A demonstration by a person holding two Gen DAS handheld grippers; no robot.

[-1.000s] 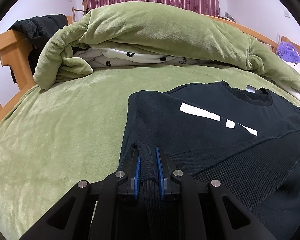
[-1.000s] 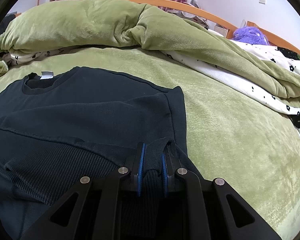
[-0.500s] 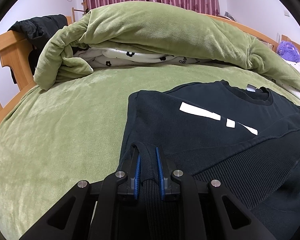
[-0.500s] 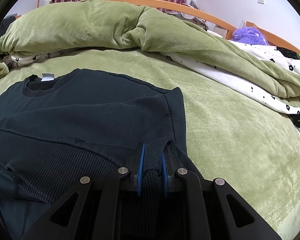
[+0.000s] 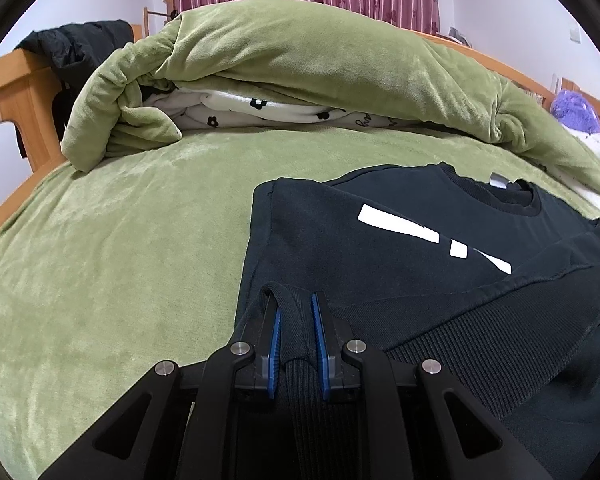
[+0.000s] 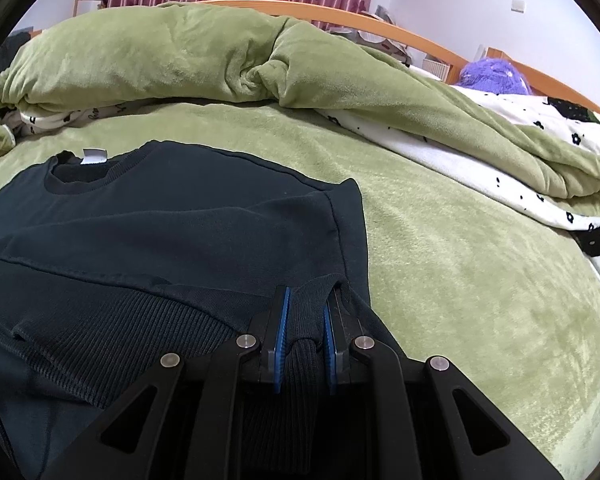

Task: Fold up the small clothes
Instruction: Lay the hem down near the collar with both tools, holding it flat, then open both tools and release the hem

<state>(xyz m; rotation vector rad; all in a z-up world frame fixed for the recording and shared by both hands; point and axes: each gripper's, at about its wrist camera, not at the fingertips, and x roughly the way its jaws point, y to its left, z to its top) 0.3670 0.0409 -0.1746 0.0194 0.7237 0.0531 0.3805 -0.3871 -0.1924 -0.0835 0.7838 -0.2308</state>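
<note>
A black sweatshirt (image 5: 380, 256) with white chest marks lies on the green bed sheet (image 5: 120, 260), collar away from me. It also shows in the right wrist view (image 6: 180, 224). Its ribbed hem (image 5: 480, 340) is lifted and folded over toward the chest. My left gripper (image 5: 294, 320) is shut on the hem's left corner. My right gripper (image 6: 305, 312) is shut on the hem's right corner (image 6: 300, 352). Both hold the hem a little above the shirt body.
A rolled green duvet (image 5: 320, 68) with a white flowered lining lies across the bed behind the shirt. A wooden bed frame (image 5: 16, 96) with a black jacket (image 5: 80, 48) stands at left. A purple plush (image 6: 492, 76) sits at far right.
Both grippers have carried the hem slightly forward over the shirt; the collar sits a little lower in the right wrist view. The grips are unchanged.
</note>
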